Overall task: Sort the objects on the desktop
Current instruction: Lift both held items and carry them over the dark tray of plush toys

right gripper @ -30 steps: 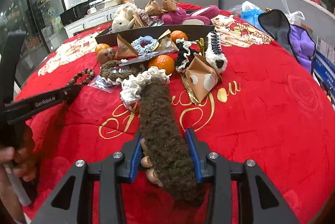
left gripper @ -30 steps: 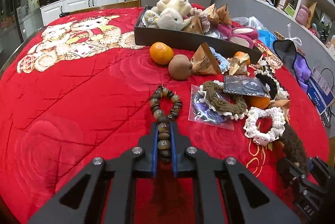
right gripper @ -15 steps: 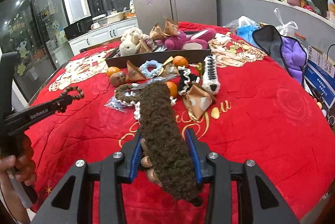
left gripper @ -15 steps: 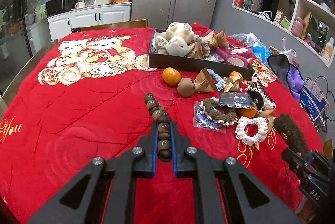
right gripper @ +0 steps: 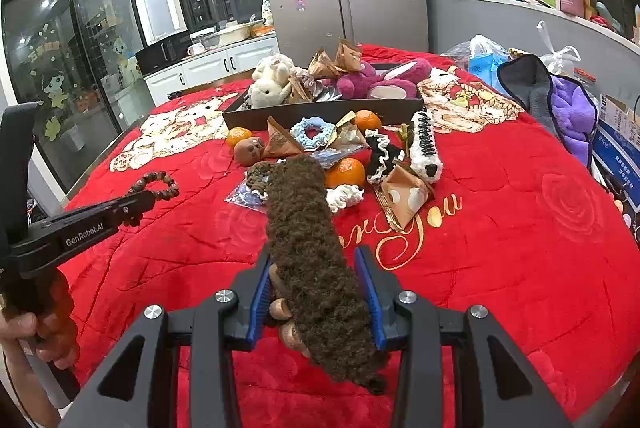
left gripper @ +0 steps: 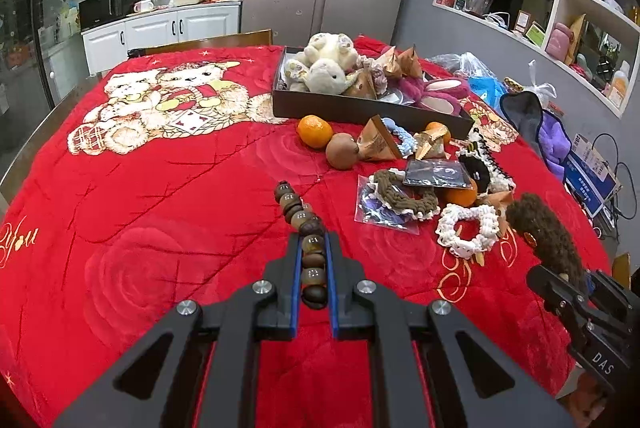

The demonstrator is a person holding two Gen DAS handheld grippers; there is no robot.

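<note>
My left gripper (left gripper: 313, 248) is shut on a brown bead bracelet (left gripper: 300, 214) and holds it above the red blanket; it also shows in the right wrist view (right gripper: 154, 187). My right gripper (right gripper: 316, 260) is shut on a fuzzy dark-brown hair clip (right gripper: 308, 248), also seen in the left wrist view (left gripper: 540, 236). A dark box (left gripper: 360, 109) with plush toys stands at the back. In front of it lie oranges (left gripper: 315, 131), a brown ball (left gripper: 341, 155), paper pyramids (left gripper: 378, 141), scrunchies (left gripper: 468, 228) and other clips.
A red blanket (left gripper: 160, 207) covers the round table. Bags and a purple cloth (right gripper: 572, 115) lie at the right edge. A fridge, kitchen counter and wall shelves stand behind the table.
Both grippers have risen and drawn back from the pile, each carrying its object. The bracelet has left the blanket and hangs bunched between the left fingers.
</note>
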